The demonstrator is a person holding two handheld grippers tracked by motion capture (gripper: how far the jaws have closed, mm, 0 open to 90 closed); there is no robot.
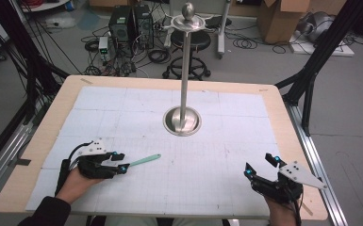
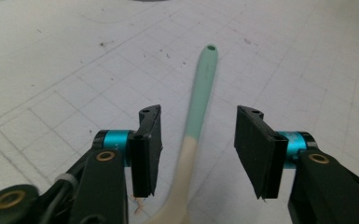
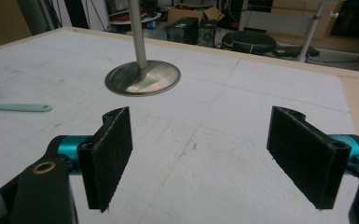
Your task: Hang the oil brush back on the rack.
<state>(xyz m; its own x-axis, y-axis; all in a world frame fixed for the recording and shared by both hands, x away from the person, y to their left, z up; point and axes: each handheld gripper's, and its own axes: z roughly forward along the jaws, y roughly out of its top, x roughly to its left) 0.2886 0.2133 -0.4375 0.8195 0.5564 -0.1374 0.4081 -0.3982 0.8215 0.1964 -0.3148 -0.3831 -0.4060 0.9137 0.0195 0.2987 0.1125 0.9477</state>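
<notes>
Spoon (image 2: 200, 100) showing a mint-green handle fading into cream, hand-held gripper (image 2: 198, 149) wearing black jaws with teal joints, tabletop (image 1: 42, 122) showing pale wood under a white gridded mat (image 1: 207, 165), stand (image 1: 183, 120) gleaming silver

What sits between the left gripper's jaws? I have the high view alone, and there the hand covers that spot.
Observer: A spoon with a mint-green handle and a cream lower part lies between them; the left gripper has gaps on both sides.
Operator: Which end points away from it?
Observer: The green end, with a small hole at its tip.
Operator: And the right gripper?
Observer: The right gripper has wide-open jaws with bare mat between them, facing the steel stand.
</notes>
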